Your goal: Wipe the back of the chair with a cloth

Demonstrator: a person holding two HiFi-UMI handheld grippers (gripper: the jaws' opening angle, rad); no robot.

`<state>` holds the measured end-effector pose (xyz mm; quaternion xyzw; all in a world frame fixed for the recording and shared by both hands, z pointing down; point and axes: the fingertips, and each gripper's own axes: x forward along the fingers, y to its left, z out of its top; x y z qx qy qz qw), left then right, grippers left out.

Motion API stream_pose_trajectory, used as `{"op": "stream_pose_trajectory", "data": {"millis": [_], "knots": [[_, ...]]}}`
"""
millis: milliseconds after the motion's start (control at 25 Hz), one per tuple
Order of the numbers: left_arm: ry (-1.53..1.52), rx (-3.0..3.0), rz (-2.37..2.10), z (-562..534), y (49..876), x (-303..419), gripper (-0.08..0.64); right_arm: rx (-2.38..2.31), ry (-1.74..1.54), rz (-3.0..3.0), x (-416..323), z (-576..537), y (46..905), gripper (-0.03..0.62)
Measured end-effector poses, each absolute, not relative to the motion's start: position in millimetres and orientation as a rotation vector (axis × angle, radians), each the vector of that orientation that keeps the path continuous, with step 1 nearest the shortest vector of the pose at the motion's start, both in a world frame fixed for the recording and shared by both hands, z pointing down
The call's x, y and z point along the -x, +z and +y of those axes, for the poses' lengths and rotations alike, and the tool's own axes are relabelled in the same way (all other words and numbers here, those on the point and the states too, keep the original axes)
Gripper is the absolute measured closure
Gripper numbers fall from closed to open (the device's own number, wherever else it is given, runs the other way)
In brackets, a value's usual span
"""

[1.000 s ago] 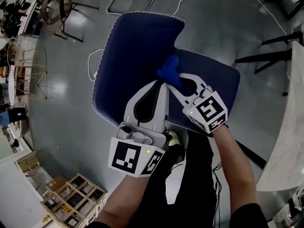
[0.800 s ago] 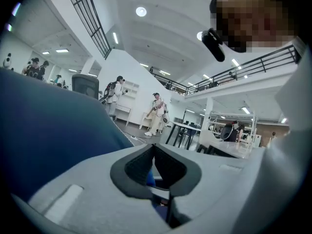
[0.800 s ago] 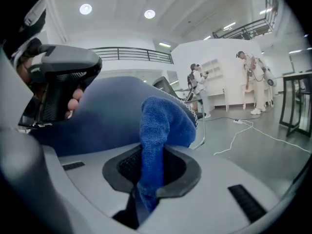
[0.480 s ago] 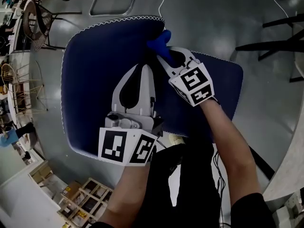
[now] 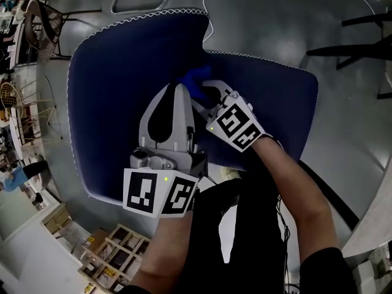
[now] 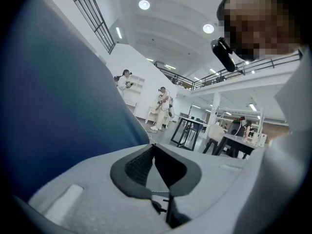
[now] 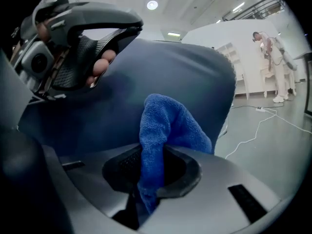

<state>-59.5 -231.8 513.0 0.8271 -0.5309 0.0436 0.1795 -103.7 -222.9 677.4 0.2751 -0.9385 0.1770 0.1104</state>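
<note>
Two hand-held grippers work close together over a navy chair. The right hand-held gripper (image 5: 199, 92) is clamped on a blue cloth (image 5: 193, 78), which bunches out past its tips and lies against the chair back (image 5: 116, 90), near the inner edge where that panel meets a second navy panel (image 5: 275, 97), probably the seat. The left hand-held gripper (image 5: 177, 88) has its jaws together with nothing between them. It lies along the chair back just beside the right one, perhaps steadying it, though I cannot tell whether it presses.

Several things could go wrong. The jaws pinch only a narrow fold of the cloth, so dragging hard across upholstery may pull it free. If the loose bunch folds aside, bare gripper plastic would rub the fabric instead. The two grippers sit so near each other that a stroke toward the left risks knocking them together. As neither gripper grips the chair, a firm push could shift it on the smooth grey floor (image 5: 275, 17).

The back's white-stitched rim (image 5: 141, 18) marks the limit of a stroke; running past it would catch the cloth on the edge. Most of the panel lies uncovered to the left and below. A white cable (image 5: 210, 29) trails off beyond the rim, and wooden crates (image 5: 110, 256) stand well apart.
</note>
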Motion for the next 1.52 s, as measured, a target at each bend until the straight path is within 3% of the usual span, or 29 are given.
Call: {"op": "stream_pose_trajectory", "data": {"millis": [760,1000,1200,1520], "knots": [[0.078,-2.359,-1.444,-126.0,508.8,62.2,0.540,-0.420,0.562,-2.797,163.5,-37.2,681.7,0.518],[0.082,-2.377,-1.415,-103.7,485.0,63.3,0.540,-0.327,0.707,-2.790,163.4,-0.7,652.9,0.518],[0.082,-2.392,-1.382,-81.8,440.3,67.7,0.541,-0.320,0.799,-2.749,160.8,26.0,615.0,0.518],[0.070,-2.476,-1.282,-41.8,334.4,77.1,0.540,-0.686,0.769,-2.719,107.8,-4.0,478.5,0.518]]}}
